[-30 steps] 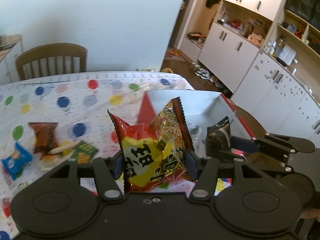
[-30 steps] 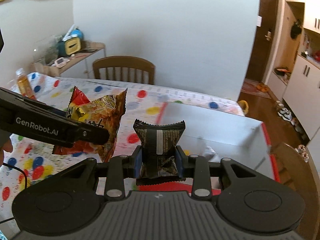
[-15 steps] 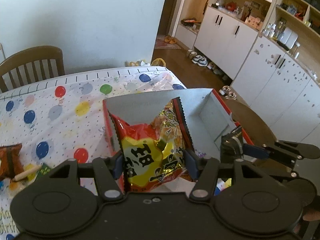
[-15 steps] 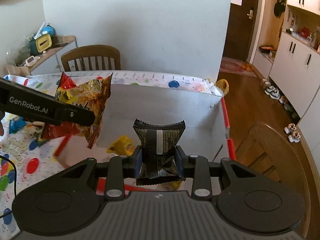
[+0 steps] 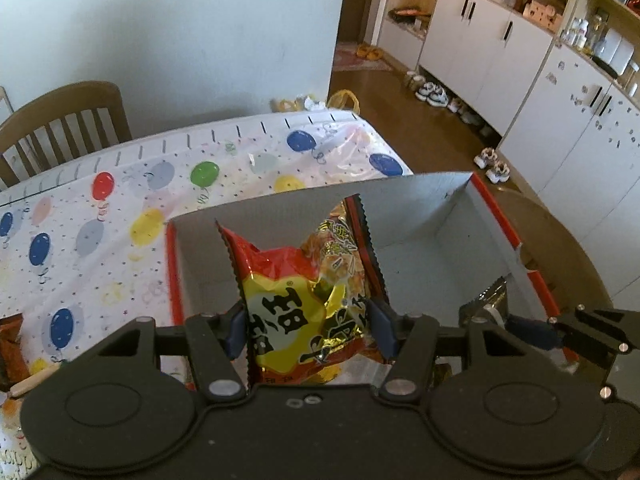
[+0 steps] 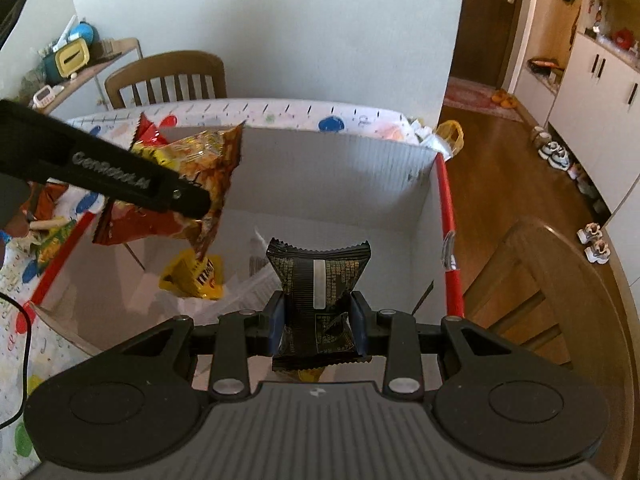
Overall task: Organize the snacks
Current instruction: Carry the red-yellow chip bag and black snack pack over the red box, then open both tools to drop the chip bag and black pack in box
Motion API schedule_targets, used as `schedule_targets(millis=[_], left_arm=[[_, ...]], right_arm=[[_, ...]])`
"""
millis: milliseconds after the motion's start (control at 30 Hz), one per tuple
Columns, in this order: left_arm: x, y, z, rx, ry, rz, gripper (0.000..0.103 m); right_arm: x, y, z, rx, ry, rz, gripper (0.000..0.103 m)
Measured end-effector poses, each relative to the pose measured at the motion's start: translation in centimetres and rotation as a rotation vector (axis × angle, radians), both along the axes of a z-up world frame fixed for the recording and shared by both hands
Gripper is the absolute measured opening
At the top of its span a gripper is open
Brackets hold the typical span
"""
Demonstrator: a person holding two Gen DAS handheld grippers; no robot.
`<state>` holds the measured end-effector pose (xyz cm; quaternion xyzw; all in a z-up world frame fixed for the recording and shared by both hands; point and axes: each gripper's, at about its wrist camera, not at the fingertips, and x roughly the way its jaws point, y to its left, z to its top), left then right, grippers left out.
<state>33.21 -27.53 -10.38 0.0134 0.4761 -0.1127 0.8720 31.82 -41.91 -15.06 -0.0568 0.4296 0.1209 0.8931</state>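
Note:
My left gripper [image 5: 310,330] is shut on a red and yellow snack bag [image 5: 308,296], held upright over the open cardboard box [image 5: 420,200]. In the right wrist view that bag [image 6: 180,184] hangs from the left gripper above the box's left half. My right gripper [image 6: 318,324] is shut on a small black snack packet [image 6: 318,280], over the box's middle. The packet's tip [image 5: 486,302] shows at the right of the left wrist view. A yellow candy bag [image 6: 196,276] and white wrappers lie on the box floor.
The box [image 6: 446,200] with red outer edges stands at the right end of a table with a balloon-print cloth [image 5: 120,200]. More snacks [image 6: 52,236] lie on the cloth left of the box. Wooden chairs [image 6: 168,76] stand behind and to the right [image 6: 540,280].
Both grippers have moved from beside the box to over its inside and sunk a little, each keeping hold of its snack. The box floor and yellow candy bag have come into view.

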Motion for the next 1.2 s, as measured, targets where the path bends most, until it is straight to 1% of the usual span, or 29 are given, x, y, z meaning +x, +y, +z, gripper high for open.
schedule_targets(millis=[200, 300, 400, 533, 700, 767, 833, 900, 967, 1000, 1033, 1200], left_arm=[[1.2, -1.2, -1.6, 0.027, 0.04, -0.014, 0.059], [1.6, -1.5, -2.3, 0.03, 0.06, -0.013, 0.059], [1.9, -1.8, -2.8, 0.042, 0.066, -0.016, 0.059], [2.1, -2.1, -3.2, 0.051, 0.07, -0.017, 0.06], [2.1, -2.5, -3.4, 0.068, 0.071, -0.025, 0.061], [2.1, -2.5, -3.5, 0.074, 0.069, -0.024, 0.062], [2.2, -2.4, -3.5, 0.075, 0.068, -0.019, 0.063], [2.2, -2.1, -3.5, 0.068, 0.07, -0.01, 0.064], [2.1, -1.8, -3.2, 0.059, 0.064, -0.003, 0.071], [2.0, -1.7, -3.0, 0.061, 0.057, 0.002, 0.078], [1.8, -1.6, -2.8, 0.062, 0.047, 0.005, 0.08], [1.0, -0.8, -1.9, 0.042, 0.024, 0.001, 0.081]], right_arm=[[0.9, 0.1, -1.3, 0.006, 0.052, 0.013, 0.033], [1.3, 0.5, -1.9, -0.007, 0.069, 0.021, 0.033], [1.5, 0.6, -2.4, -0.003, 0.089, 0.017, 0.033], [1.6, 0.5, -2.5, 0.014, 0.092, 0.008, 0.034], [1.5, 0.8, -2.4, 0.006, 0.083, 0.026, 0.035], [1.5, 0.7, -2.3, 0.007, 0.081, 0.021, 0.038], [1.5, 0.6, -2.3, 0.009, 0.073, 0.011, 0.051], [1.3, 0.4, -2.1, 0.011, 0.058, 0.002, 0.057], [1.1, 0.2, -1.8, 0.016, 0.05, -0.003, 0.058], [1.1, 0.2, -1.7, 0.02, 0.049, -0.007, 0.058], [1.0, 0.1, -1.5, 0.022, 0.047, -0.011, 0.058], [0.4, -0.1, -0.7, 0.034, 0.033, -0.029, 0.059]])
